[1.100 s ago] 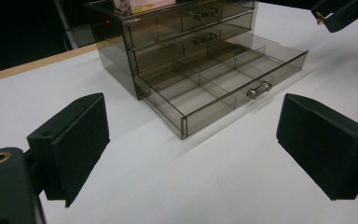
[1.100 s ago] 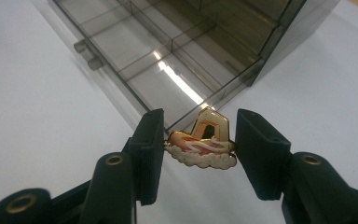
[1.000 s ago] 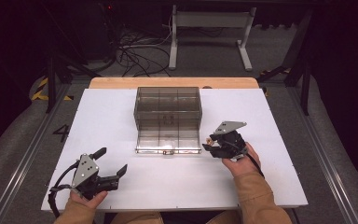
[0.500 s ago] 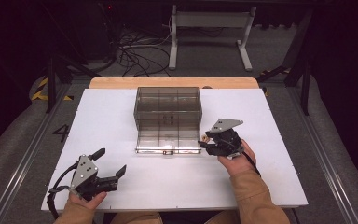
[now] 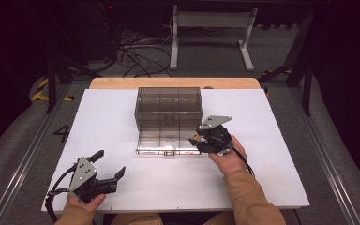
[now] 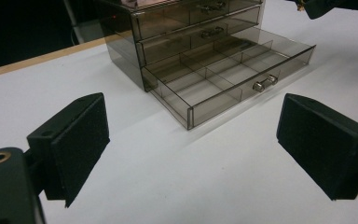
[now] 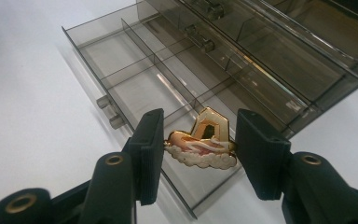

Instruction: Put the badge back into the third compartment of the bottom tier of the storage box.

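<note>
Gold-and-pink enamel pin (image 7: pixel 201 145), shaped like a gold letter on a cream cloud, is sitting pinched between the two black pads of my right gripper (image 7: pixel 199 148) in the right gripper view, hanging over the near right corner of the pulled-out bottom drawer (image 7: pixel 135 79). That drawer's smoky dividers are showing bare compartments beneath it.

From the high view, I am seeing the right gripper (image 5: pixel 206 139) at the right front edge of the smoky transparent plastic drawer cabinet (image 5: pixel 168 107); the pin itself is too small to make out there. My left gripper (image 5: pixel 107 169) is resting low near the front left of the white table (image 5: pixel 272 154), well apart from the cabinet, with open board all around it.

In the left gripper view, my jaws are standing wide with nothing between them, and the drawer's metal knob (image 6: pixel 265 82) is facing me across bare tabletop.
</note>
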### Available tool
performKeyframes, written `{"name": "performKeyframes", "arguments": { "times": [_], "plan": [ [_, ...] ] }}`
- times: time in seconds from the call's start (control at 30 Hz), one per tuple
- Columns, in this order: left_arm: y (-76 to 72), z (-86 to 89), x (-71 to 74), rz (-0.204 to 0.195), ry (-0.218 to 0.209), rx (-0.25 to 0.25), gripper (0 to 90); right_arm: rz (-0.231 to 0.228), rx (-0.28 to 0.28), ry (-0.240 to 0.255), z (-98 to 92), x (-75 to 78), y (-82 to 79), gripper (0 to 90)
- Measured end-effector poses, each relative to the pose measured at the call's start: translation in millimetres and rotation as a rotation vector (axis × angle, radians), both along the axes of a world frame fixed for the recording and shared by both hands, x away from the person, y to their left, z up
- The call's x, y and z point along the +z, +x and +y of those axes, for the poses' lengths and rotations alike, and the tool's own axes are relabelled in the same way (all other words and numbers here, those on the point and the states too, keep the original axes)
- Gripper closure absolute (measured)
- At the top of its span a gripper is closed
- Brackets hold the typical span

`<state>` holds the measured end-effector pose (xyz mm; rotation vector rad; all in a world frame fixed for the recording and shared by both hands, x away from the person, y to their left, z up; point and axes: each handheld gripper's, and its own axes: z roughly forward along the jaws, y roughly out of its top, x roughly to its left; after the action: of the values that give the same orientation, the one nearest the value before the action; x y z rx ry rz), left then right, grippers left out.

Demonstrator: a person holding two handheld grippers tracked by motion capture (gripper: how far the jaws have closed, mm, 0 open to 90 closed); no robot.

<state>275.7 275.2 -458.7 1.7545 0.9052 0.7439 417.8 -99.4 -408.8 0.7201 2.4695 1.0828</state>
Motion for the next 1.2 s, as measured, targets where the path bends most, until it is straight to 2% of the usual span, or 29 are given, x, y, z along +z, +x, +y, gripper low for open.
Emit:
{"name": "performKeyframes", "arguments": {
  "times": [0.4,0.9,1.2],
  "plan": [
    [0.6,-1.3,-0.3,-0.001,0.008,-0.002,9.6,0.031,-0.006,0.006,11.3,-7.8,13.5,53.5],
    [1.8,-1.9,-0.3,-0.001,0.009,-0.007,9.6,0.074,-0.022,0.050,15.1,-15.3,27.5,53.5],
    [1.7,-1.5,-0.2,-0.001,0.009,-0.009,9.6,0.090,-0.015,-0.007,22.7,-25.2,27.1,53.4]
  ]
}}
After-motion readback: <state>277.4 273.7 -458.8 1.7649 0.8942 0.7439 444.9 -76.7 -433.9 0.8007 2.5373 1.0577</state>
